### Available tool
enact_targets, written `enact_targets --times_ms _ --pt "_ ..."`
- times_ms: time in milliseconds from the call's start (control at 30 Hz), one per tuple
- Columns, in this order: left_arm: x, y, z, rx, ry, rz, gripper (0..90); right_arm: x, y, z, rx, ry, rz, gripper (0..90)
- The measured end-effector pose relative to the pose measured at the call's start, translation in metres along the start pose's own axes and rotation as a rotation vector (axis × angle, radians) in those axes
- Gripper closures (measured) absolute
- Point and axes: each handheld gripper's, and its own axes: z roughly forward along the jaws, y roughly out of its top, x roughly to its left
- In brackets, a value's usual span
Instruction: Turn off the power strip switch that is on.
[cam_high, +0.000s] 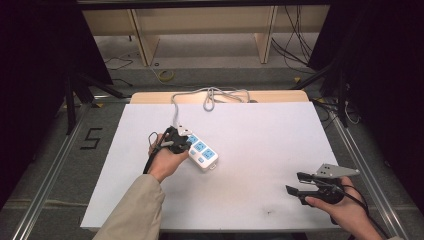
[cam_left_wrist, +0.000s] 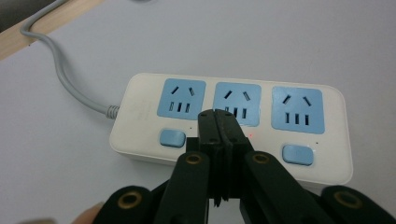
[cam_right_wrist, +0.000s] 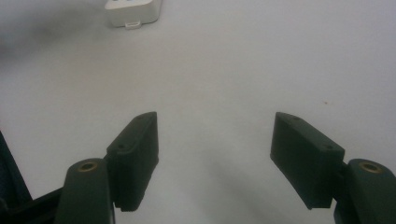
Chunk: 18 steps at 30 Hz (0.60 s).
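A white power strip with three blue sockets and blue switches lies left of centre on the white board. Its grey cable runs to the back edge. My left gripper is shut with nothing between its jaws. In the left gripper view its joined tips sit over the strip, just below the middle socket and between the left switch and right switch; I cannot tell if they touch. My right gripper stands open near the front right, nothing in it.
The white board covers a wooden table whose far edge shows behind it. Metal frame rails run along both sides. One end of the strip shows far off in the right gripper view.
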Motion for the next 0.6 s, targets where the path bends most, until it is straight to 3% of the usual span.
enact_targets --times_ms 600 --pt "-0.004 0.004 0.012 0.049 -0.018 0.012 89.9 0.0 0.0 0.0 0.003 0.0 -0.001 32.5"
